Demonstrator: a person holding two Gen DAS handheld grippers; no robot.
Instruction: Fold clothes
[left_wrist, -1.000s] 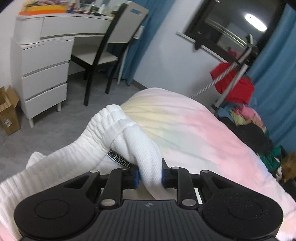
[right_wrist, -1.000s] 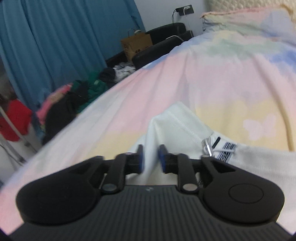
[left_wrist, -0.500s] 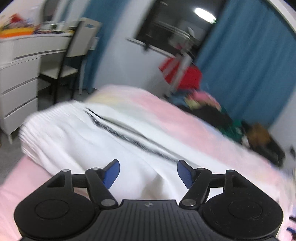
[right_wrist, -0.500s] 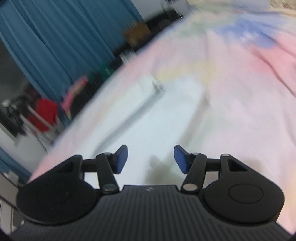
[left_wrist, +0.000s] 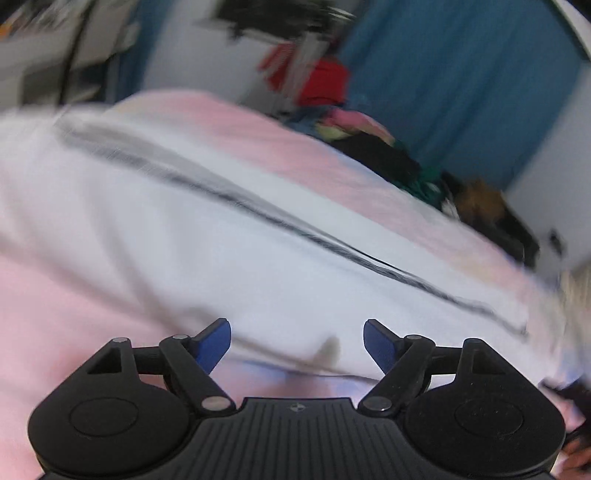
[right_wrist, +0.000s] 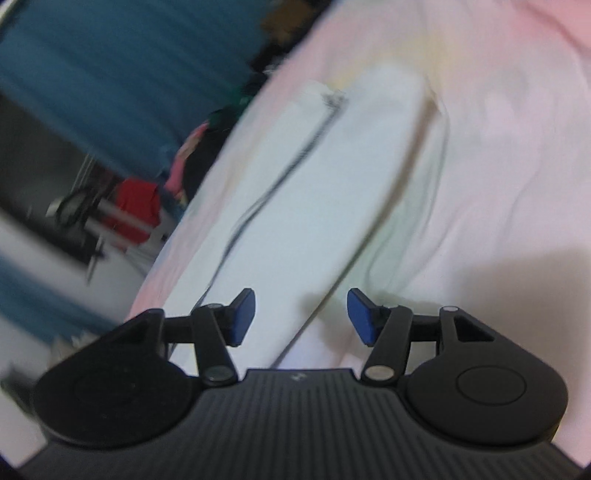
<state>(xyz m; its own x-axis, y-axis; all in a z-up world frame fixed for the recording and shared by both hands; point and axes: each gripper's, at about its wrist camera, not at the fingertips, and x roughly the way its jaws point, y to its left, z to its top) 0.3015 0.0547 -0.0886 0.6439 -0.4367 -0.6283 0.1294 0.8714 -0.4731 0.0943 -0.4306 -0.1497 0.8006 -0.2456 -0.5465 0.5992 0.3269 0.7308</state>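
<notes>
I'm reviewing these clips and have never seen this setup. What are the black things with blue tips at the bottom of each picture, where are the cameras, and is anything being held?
No robot here: a person carries a hand-held two-finger gripper in each hand, each with a fisheye camera looking forward along its fingers. One picture comes from the left gripper, the other from the right gripper; the blue parts are the finger pads. Both stand wide open and hold nothing. Below them a white garment with a dark zipper line lies spread on a bed with a pastel pink cover. Behind are blue curtains and a pile of clothes beside the bed. Both pictures are motion-blurred, so finer detail cannot be told.
</notes>
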